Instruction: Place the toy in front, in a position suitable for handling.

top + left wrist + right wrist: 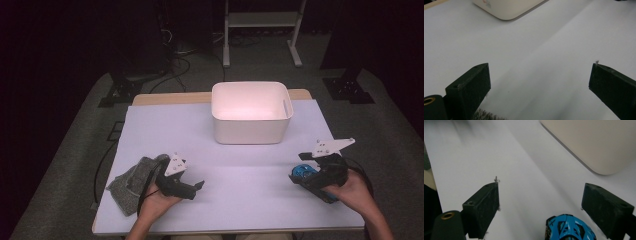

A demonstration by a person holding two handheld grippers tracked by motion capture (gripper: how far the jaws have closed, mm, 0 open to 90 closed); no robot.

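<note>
Between the wide-open jaws of the right gripper (540,202) lies the blue toy (570,227); centre it, then close. Left gripper (540,82) stands open beside the grey cloth (131,184).

Left gripper (539,77): two black jaws set wide apart, nothing between them, above the white table cover (536,45). Grey fuzzy cloth (485,116): a scrap at the bottom edge, just beside the left-hand jaw. White bin (506,8): rounded lower corner, at the cover's far side.
</note>
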